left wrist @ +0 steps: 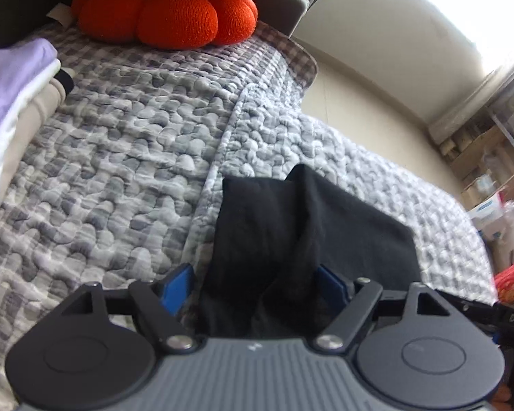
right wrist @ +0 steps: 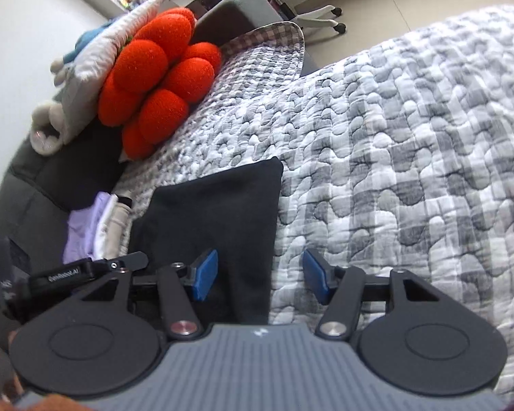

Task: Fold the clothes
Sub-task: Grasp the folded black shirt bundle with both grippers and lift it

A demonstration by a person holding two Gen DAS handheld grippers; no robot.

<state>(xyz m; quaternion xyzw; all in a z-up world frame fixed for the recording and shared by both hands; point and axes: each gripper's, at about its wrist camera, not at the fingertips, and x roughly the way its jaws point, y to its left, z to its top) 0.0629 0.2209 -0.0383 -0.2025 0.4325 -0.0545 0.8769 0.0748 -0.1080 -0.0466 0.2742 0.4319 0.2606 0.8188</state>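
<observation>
Between the spread blue pads of the left tool [left wrist: 257,282] lies the black garment [left wrist: 301,226], already folded into a compact rectangle on the quilted bed [left wrist: 120,130]. The pads press on nothing, so this piece looks finished bar a ridge of bunched cloth along its middle. The right tool [right wrist: 260,274] stands wide too, the garment's edge just inside its left pad. Further left of that tool, a stack of folded clothes [right wrist: 96,226] suggests several pieces done. Beyond sits an orange cushion [right wrist: 154,78].

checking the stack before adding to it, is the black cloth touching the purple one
Apart. The right wrist view shows a strip of quilt between the black cloth and the stack with the purple cloth.
</observation>
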